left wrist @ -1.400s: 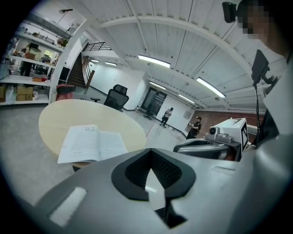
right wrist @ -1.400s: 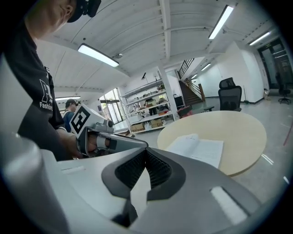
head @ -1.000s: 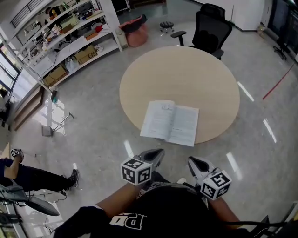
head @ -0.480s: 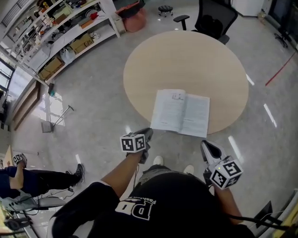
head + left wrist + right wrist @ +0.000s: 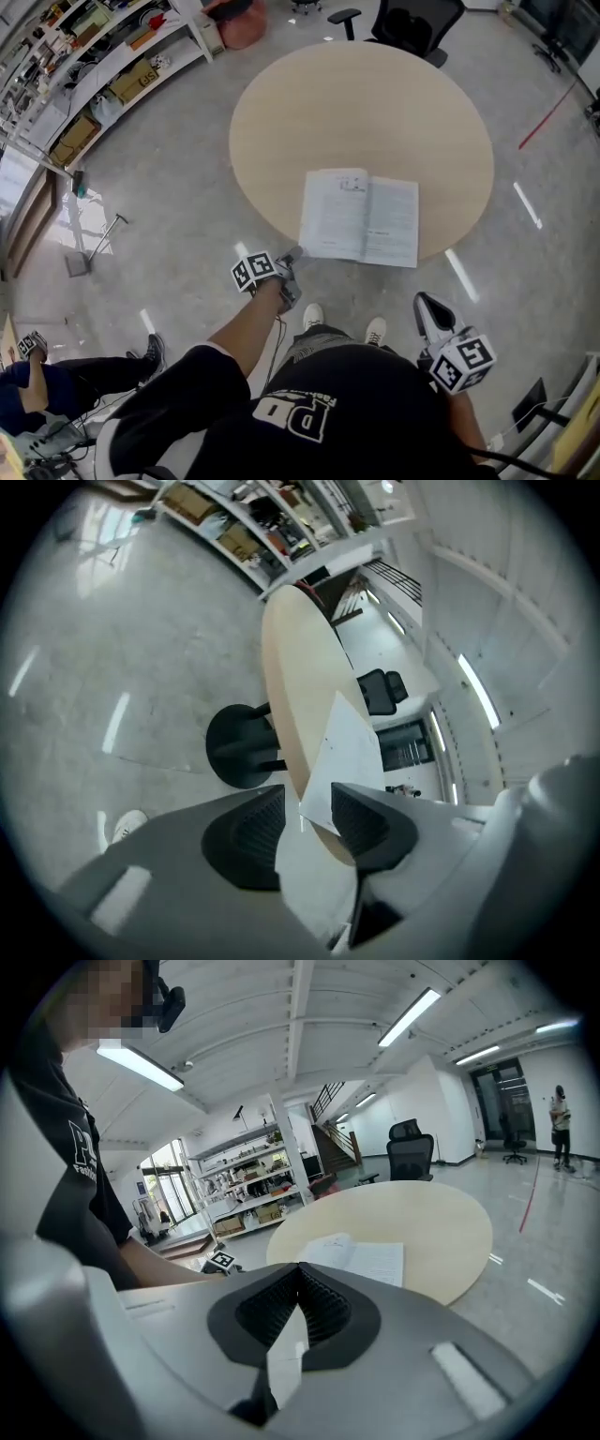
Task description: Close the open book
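The open book (image 5: 361,217) lies flat with its white pages up, near the front edge of the round beige table (image 5: 361,103). My left gripper (image 5: 292,255) is at the table's rim, right by the book's near left corner. In the left gripper view that corner (image 5: 345,752) shows in the gap of the left gripper (image 5: 307,810). Its jaws are opening and the pads do not press on the page. My right gripper (image 5: 427,314) hangs back beside my body, short of the table. In its own view the right gripper (image 5: 300,1277) is shut on nothing, with the book (image 5: 361,1258) ahead.
A black office chair (image 5: 412,23) stands behind the table and white shelves (image 5: 103,66) line the far left. The table's black pedestal (image 5: 239,747) is under the top. A person (image 5: 56,384) sits on the floor at lower left. My shoes (image 5: 314,317) are just before the table.
My left gripper has swung out from in front of my body, down and forward to the table's edge at the book's corner, rolling as it went. The right gripper barely shifted.
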